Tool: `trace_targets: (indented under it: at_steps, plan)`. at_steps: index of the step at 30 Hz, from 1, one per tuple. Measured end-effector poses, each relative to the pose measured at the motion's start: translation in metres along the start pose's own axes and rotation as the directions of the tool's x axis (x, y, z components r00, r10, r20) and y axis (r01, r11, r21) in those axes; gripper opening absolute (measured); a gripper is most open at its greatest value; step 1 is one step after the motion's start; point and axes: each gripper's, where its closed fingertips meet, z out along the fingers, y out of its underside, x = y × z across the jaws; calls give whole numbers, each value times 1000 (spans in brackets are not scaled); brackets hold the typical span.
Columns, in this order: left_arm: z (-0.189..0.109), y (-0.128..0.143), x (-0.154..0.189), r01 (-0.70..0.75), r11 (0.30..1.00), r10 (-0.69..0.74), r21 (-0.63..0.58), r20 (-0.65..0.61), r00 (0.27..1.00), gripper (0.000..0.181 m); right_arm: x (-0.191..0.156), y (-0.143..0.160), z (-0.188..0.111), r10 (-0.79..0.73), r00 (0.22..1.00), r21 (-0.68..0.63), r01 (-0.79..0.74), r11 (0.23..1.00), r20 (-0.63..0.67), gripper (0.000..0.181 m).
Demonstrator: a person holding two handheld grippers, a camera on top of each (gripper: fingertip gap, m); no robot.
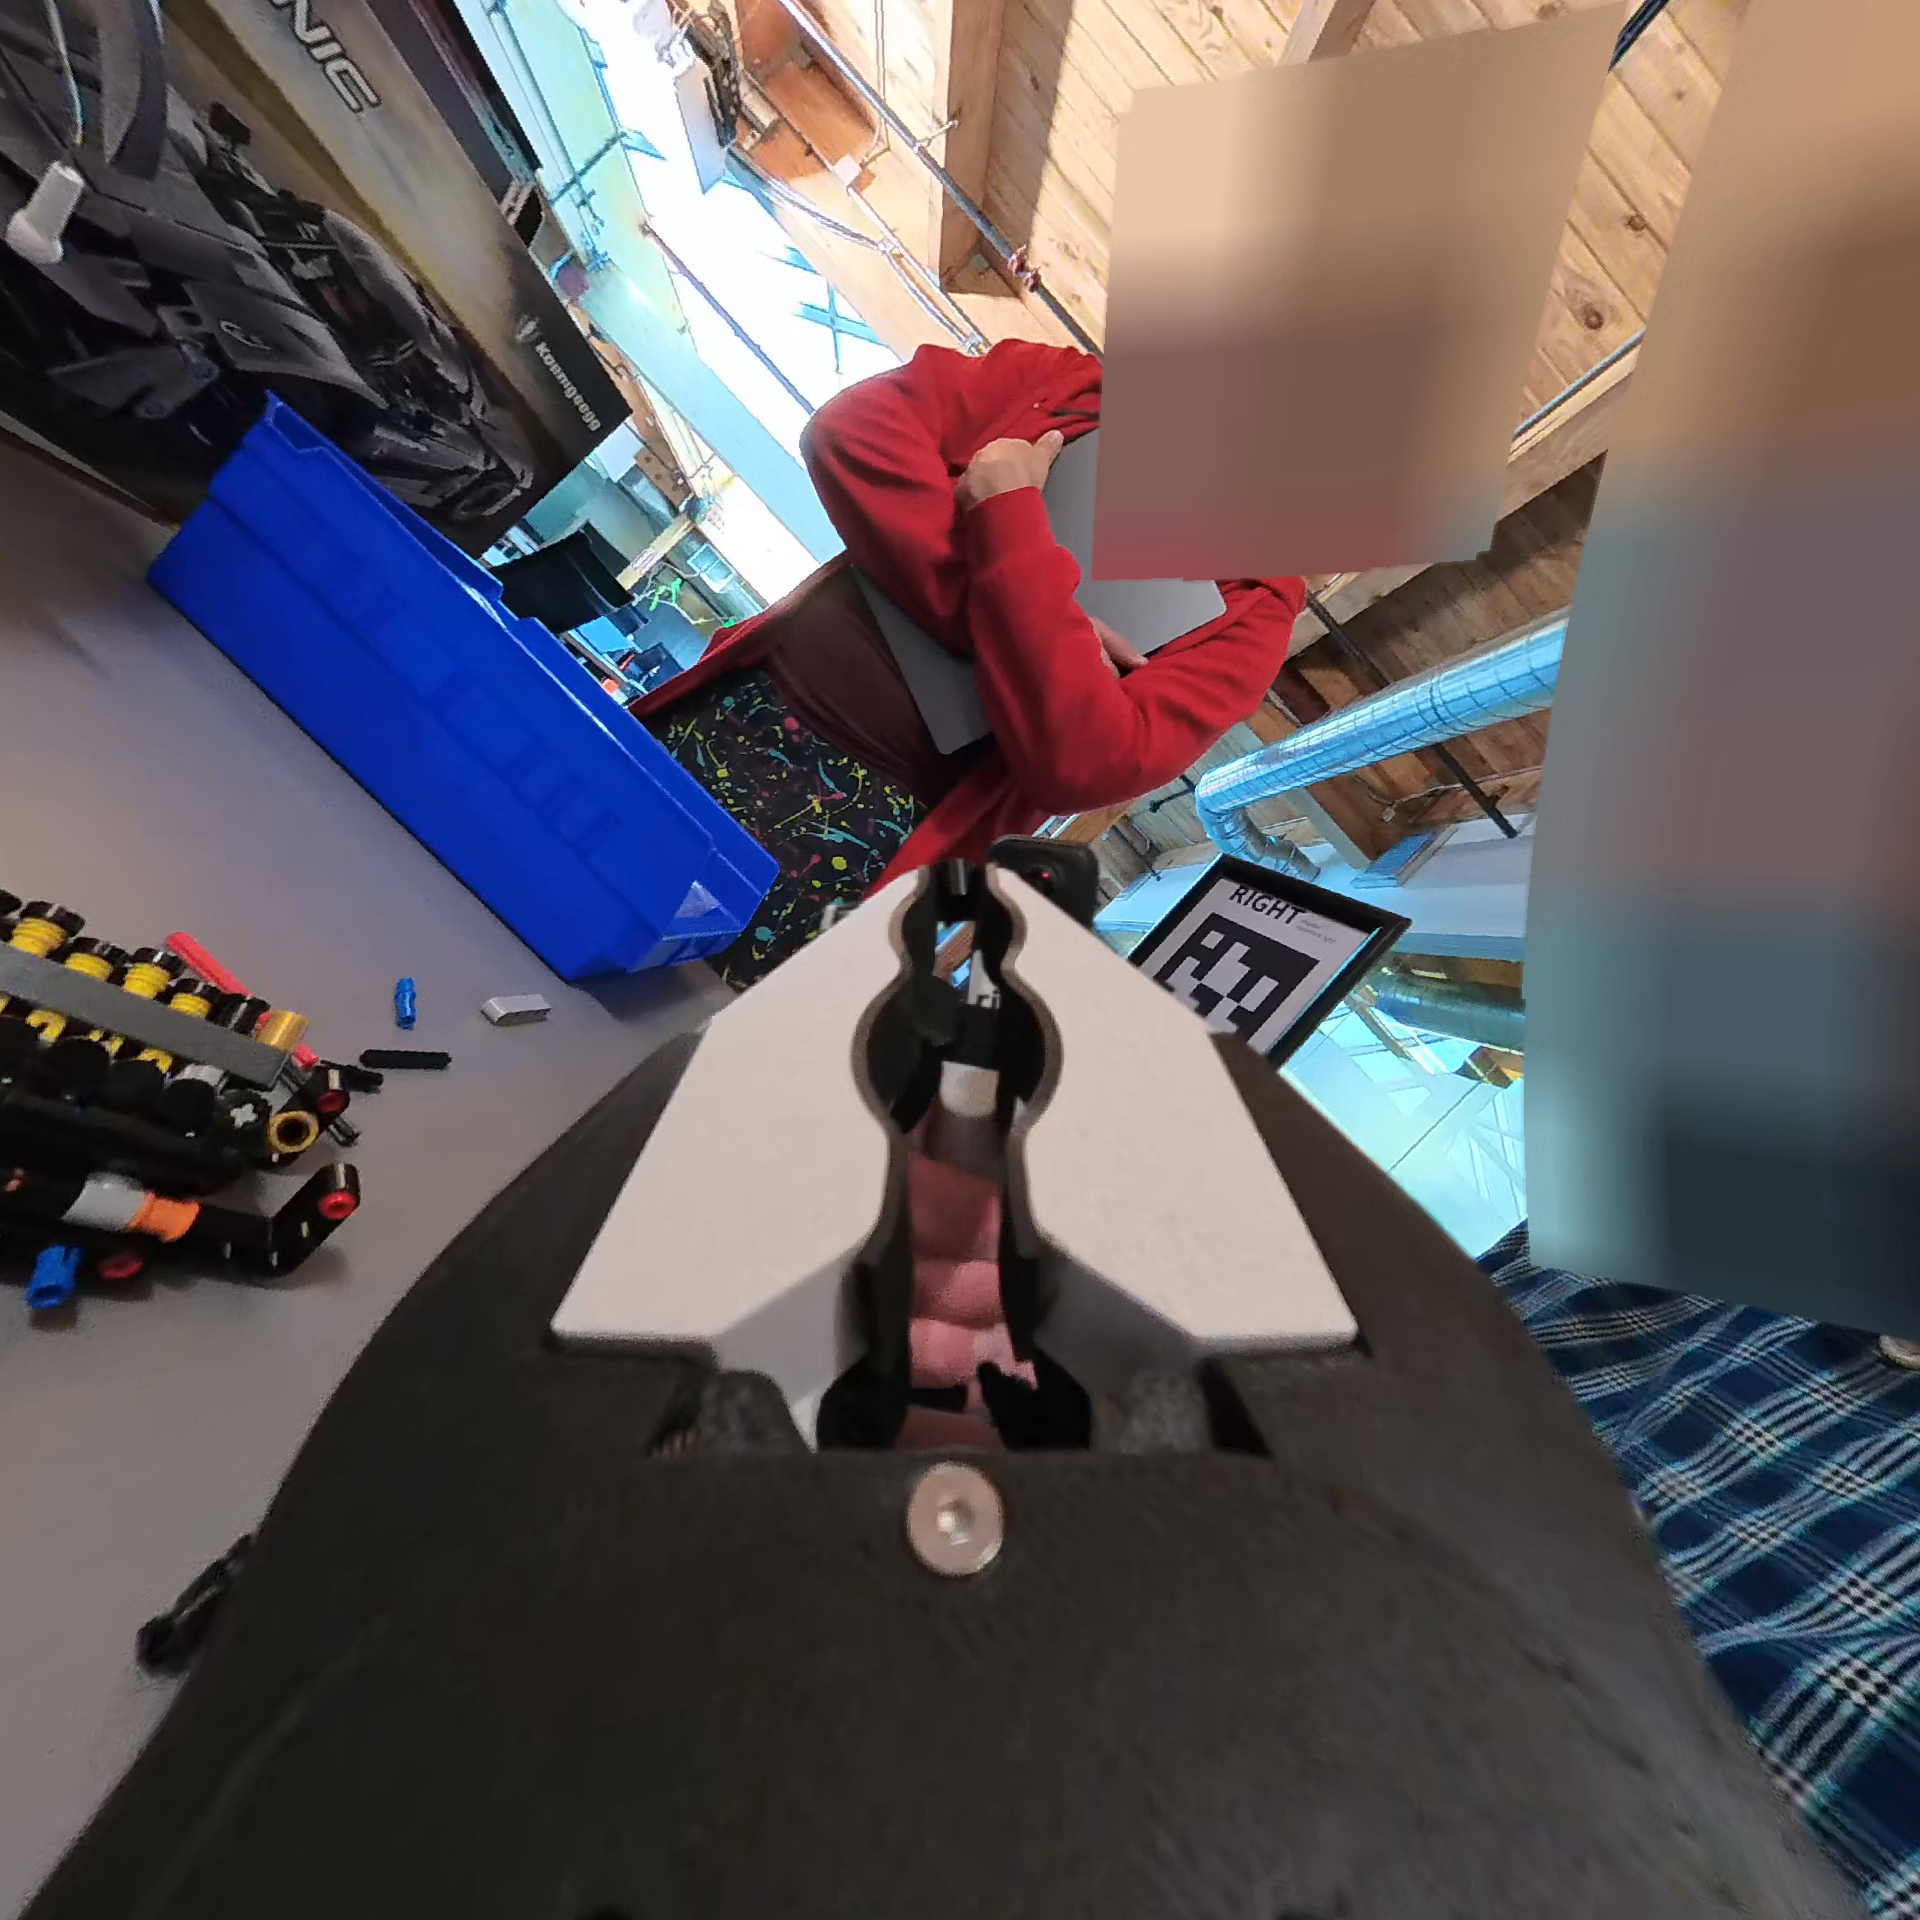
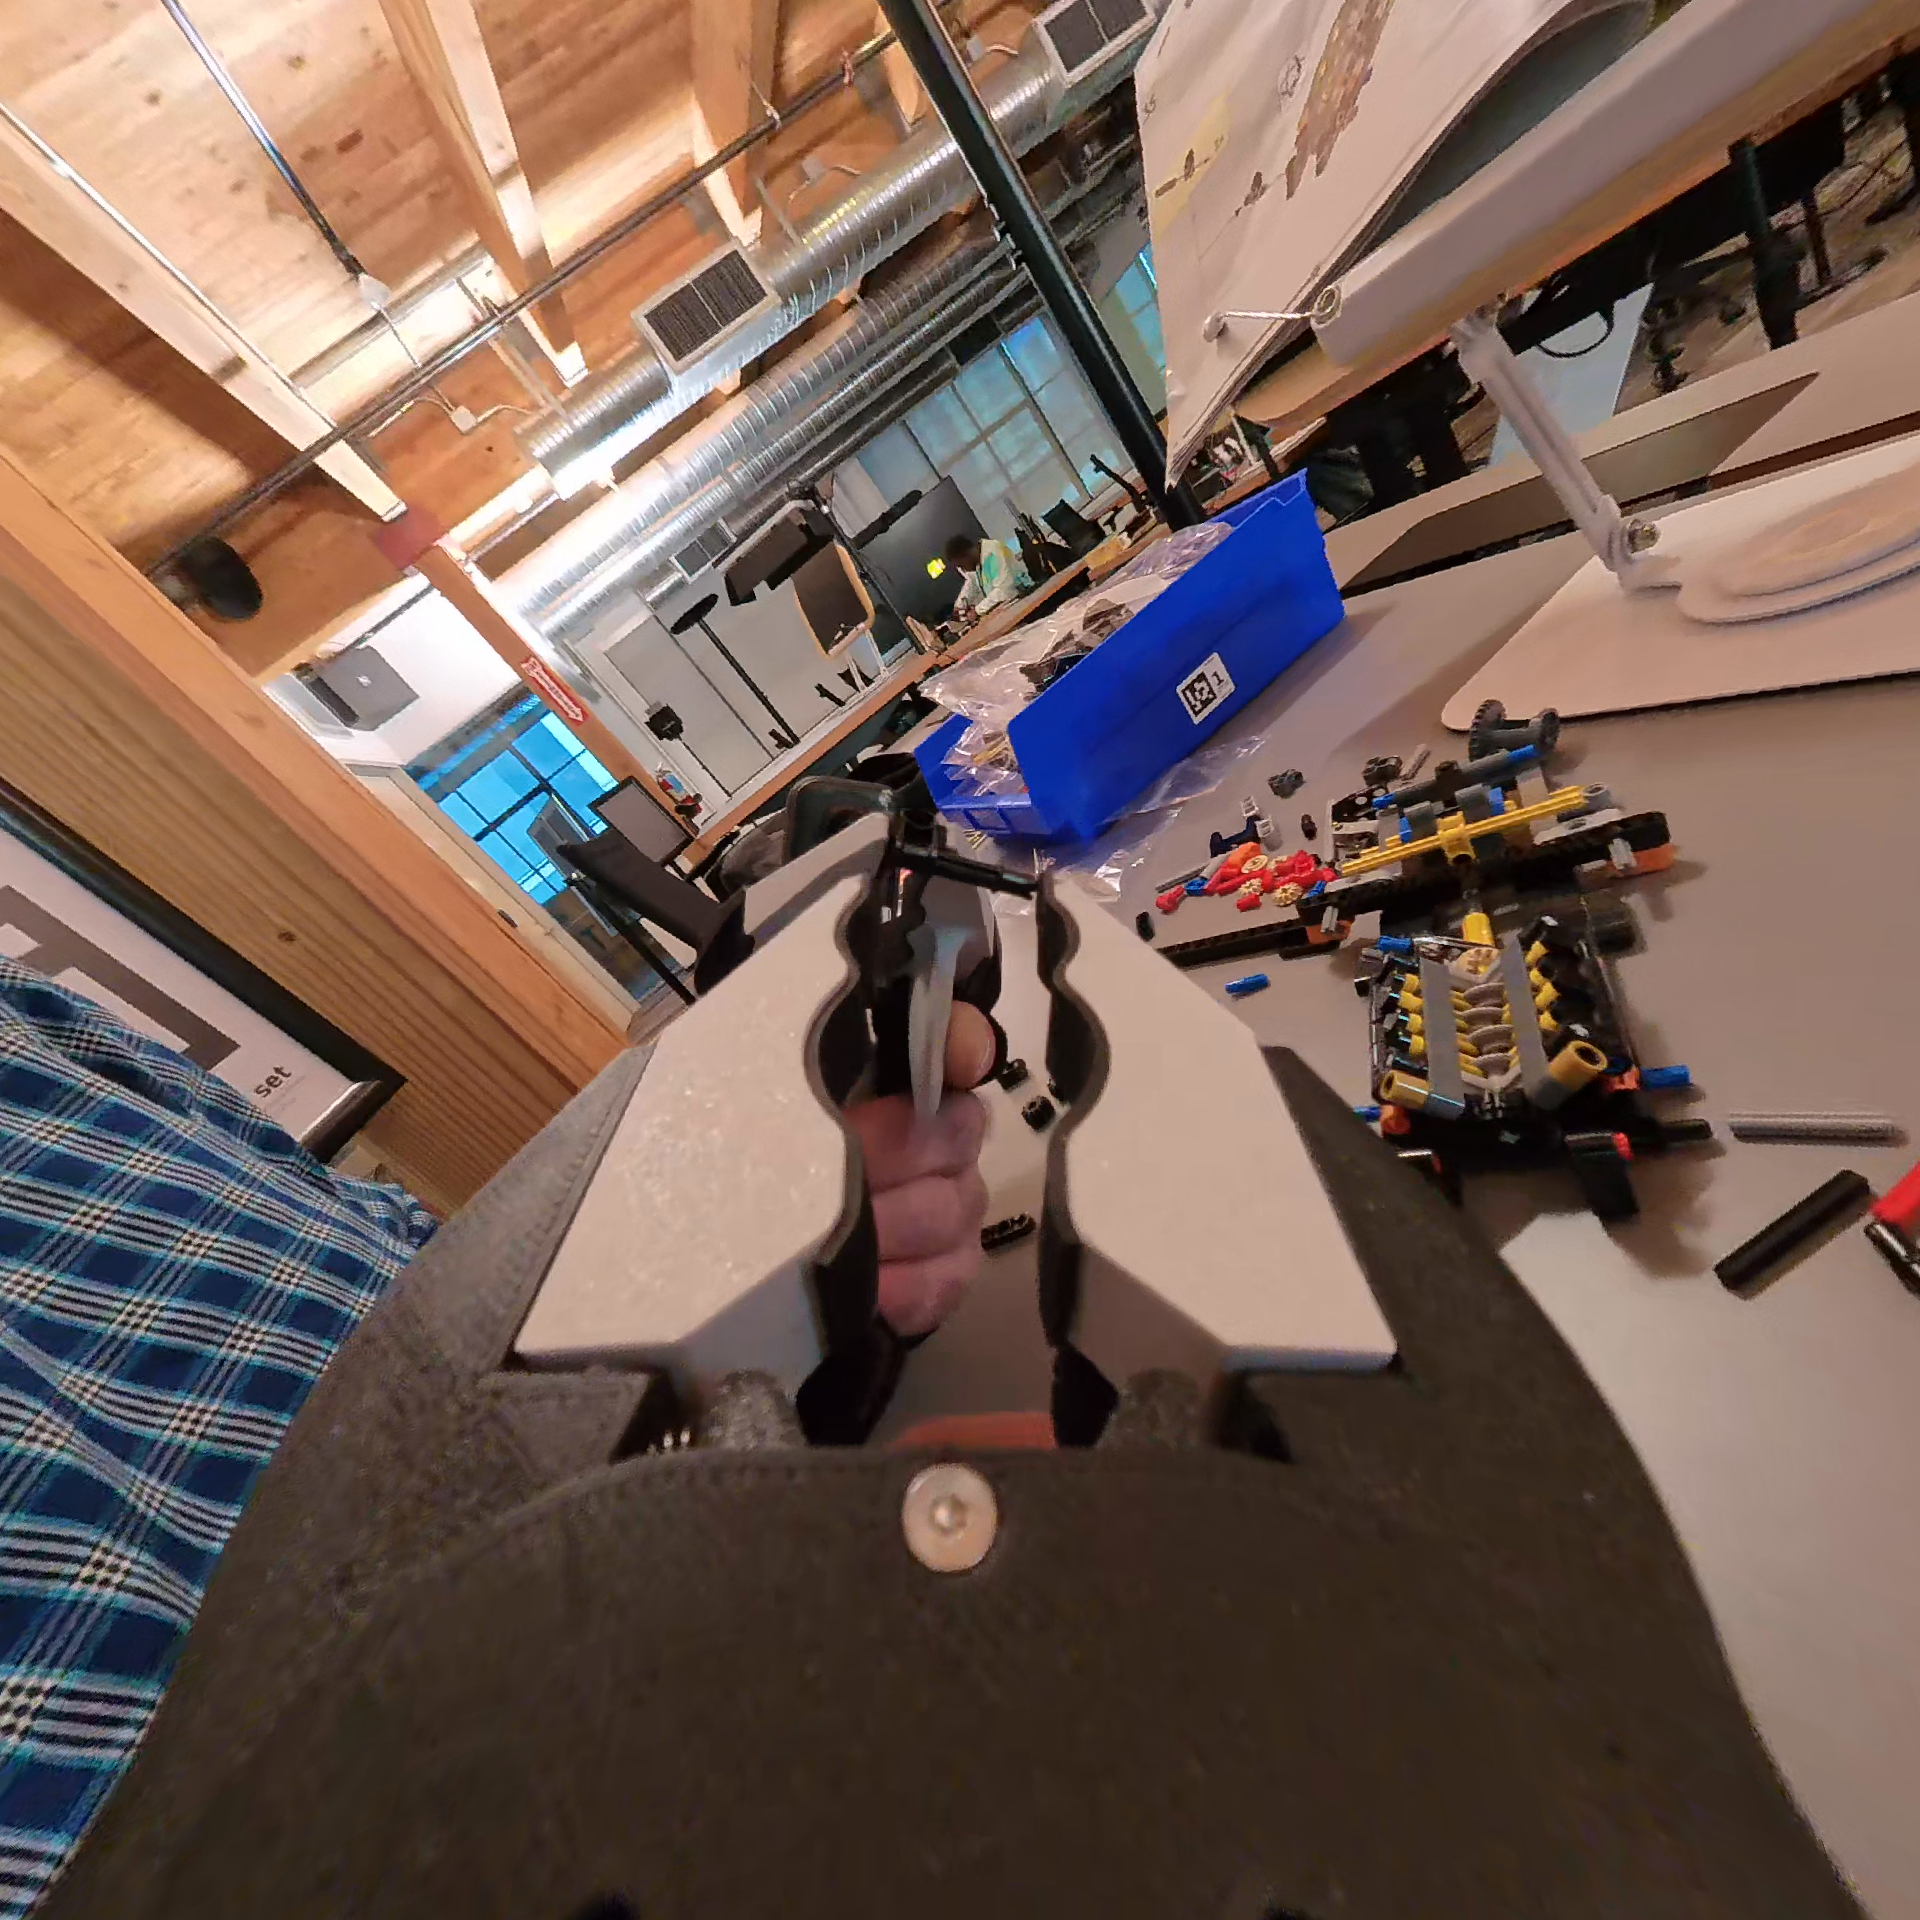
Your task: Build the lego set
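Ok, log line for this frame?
left hand-held gripper: nearly closed, grasp unclear | right hand-held gripper: black piece at tips, grasp unclear | lego build: on table, untouched

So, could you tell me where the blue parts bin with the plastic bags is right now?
In the right wrist view the blue bin sits on the grey table, upper centre, behind the loose bricks and left of the white stand's base.

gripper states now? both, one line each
Left gripper: fingertips nearly together, a thin dark piece seems pinched at the tip; can't tell for sure.
Right gripper: open, nothing clearly held.
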Motion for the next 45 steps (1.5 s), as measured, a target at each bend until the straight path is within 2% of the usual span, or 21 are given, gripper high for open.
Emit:
trace_targets:
  at_steps: [8, 12, 17, 21, 45]
  plan:
    - [4, 1, 5, 13, 1000, -13, 5, -44, 999, 5, 2, -1, 0, 47, 999, 12, -47, 999, 17, 39]
    - [5, 2, 5, 6, 1000, -6, 6, -50, 999, 5, 0, -4, -2, 69, 997, 31, -70, 997, 43, 31]
    - [7, 3, 5, 3, 1000, -2, 7, -50, 999, 4, -2, -5, -3, 61, 997, 18, -62, 998, 49, 33]
    - [7, 1, 6, -15, 1000, 15, 10, -53, 998, 5, -3, -8, -5, 87, 994, 32, -89, 996, 67, 26]
    - [7, 1, 17, -65, 997, 71, 48, -115, 991, 5, -14, -11, -6, 62, 991, 71, -71, 995, 122, 24]
